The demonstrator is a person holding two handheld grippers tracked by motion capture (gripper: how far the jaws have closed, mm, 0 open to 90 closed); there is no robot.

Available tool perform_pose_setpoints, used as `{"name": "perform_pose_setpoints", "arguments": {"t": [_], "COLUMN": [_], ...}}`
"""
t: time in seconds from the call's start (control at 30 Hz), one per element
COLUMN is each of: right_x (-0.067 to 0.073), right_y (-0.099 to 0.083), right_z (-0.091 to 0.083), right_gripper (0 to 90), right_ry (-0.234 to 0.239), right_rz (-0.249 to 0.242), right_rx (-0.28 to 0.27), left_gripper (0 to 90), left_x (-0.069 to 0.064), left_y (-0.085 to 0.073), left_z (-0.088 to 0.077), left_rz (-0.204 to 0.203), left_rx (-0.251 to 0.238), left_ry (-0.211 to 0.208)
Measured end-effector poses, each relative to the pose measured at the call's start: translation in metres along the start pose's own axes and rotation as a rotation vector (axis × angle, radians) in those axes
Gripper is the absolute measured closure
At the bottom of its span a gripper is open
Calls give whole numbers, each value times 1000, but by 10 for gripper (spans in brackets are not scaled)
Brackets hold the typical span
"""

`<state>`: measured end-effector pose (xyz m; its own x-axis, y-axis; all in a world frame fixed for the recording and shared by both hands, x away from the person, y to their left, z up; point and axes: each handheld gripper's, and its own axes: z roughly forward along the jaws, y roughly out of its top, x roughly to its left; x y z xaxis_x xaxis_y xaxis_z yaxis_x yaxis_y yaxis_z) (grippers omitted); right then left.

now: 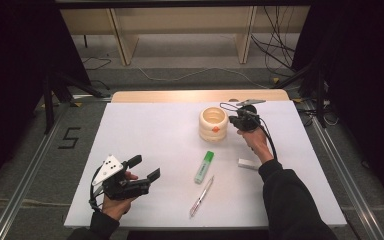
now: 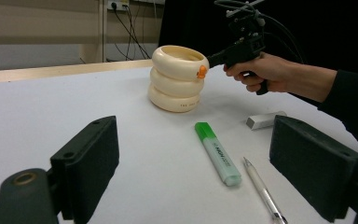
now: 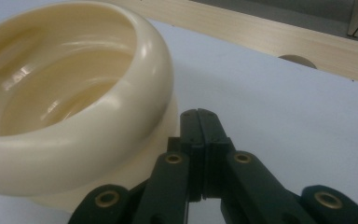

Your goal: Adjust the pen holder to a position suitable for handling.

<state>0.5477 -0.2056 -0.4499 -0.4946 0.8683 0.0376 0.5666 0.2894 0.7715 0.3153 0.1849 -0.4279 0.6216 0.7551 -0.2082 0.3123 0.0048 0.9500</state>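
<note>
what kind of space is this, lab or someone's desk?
Most likely a lab recording station, not a home desk. A white table top stands between floor rails, loose cables trail over the floor behind, black curtains hang at both sides, and a 5 is taped on the floor.

Right tool (image 1: pixel 233 120) just beside holder (image 1: pixel 213 124)

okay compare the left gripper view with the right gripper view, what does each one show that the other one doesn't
Left gripper view alone: the left gripper with jaws wide apart and nothing between them, the green highlighter, the pen, the white eraser, the holder's orange spot, and the hand carrying the right gripper.

Right gripper view alone: the right gripper's jaws pressed together, empty, beside the holder's rim, and the holder's hollow inside.

Both: the cream ringed holder and the white table with its wooden edge.
</note>
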Motion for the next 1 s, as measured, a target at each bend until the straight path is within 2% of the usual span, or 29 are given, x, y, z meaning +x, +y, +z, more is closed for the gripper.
{"name": "perform_pose_setpoints", "arguments": {"t": [0.3,0.43,0.6,0.77,1.0], "right_x": [5,6,12,27,38], "right_y": [1,1,2,2,3], "right_z": [10,11,11,15,16], "right_gripper": [900,900,900,900,900], "right_ry": [-10,-6,5,33,51], "right_rz": [-44,-38,-57,-80,-96], "right_rx": [25,27,29,31,34], "left_gripper": [153,154,154,154,154], "left_x": [0,0,0,0,0], "left_y": [0,0,0,0,0], "left_z": [-1,0,0,0,0], "left_rz": [0,-6,-2,-4,-2], "left_rx": [-2,-5,-3,-3,-3], "left_ry": [-1,-4,-3,-4,-5]}}
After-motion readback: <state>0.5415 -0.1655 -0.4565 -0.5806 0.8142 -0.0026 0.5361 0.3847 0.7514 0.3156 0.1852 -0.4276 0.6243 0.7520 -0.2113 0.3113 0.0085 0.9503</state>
